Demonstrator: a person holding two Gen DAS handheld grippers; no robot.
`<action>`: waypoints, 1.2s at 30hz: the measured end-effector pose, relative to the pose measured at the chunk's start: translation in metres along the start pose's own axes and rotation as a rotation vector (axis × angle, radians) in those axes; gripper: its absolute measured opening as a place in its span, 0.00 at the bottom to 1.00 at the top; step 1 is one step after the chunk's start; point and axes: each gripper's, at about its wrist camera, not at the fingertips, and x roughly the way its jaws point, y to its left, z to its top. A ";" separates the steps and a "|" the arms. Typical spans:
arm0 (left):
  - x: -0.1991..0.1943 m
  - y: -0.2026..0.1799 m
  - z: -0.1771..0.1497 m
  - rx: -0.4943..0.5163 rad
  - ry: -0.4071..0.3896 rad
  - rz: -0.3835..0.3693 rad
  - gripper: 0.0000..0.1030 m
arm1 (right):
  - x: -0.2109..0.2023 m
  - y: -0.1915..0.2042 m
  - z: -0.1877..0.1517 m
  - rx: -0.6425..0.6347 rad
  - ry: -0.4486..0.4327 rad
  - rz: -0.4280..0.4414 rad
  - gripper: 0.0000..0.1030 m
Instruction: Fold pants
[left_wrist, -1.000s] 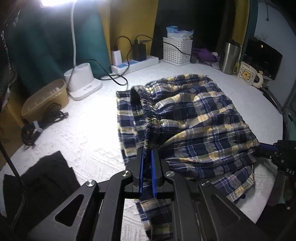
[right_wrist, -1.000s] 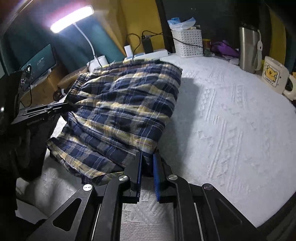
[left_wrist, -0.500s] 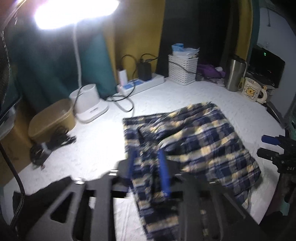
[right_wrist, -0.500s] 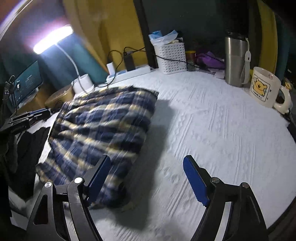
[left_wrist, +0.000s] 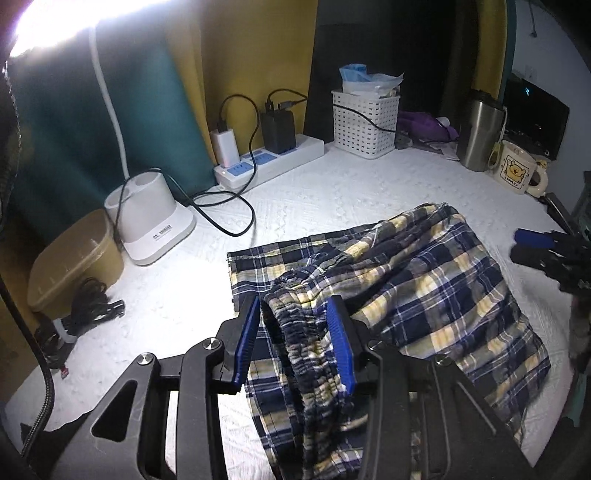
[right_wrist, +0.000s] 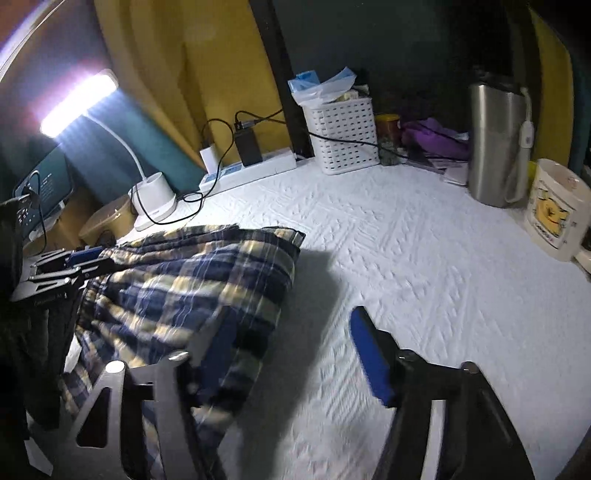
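item: navy-and-yellow plaid cotton pants (left_wrist: 424, 295), lay folded over on white quilted worktop (right_wrist: 424, 266). left tongs (left_wrist: 295, 343) stood parted astride the gathered waistband, not pinching. right tongs (right_wrist: 295, 354) were closing on nothing, beside the fold's edge, seemingly after release.

navy-and-yellow plaid pants (left_wrist: 424, 291), folded over and rumpled, flat on the white textured bedspread (left_wrist: 325, 199)

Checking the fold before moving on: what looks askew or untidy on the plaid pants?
The elastic waistband of the blue-and-yellow plaid pants stands bunched up in a ridge between the left gripper fingers instead of lying flat.
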 end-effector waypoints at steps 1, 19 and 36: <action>0.001 0.001 0.000 -0.001 0.000 -0.007 0.36 | 0.006 -0.001 0.003 0.002 0.004 0.014 0.57; 0.016 0.013 0.009 -0.003 -0.009 -0.080 0.28 | 0.068 -0.008 0.050 0.049 0.066 0.200 0.15; 0.052 0.034 0.008 -0.033 0.070 -0.039 0.28 | 0.112 0.017 0.066 -0.108 0.092 0.020 0.14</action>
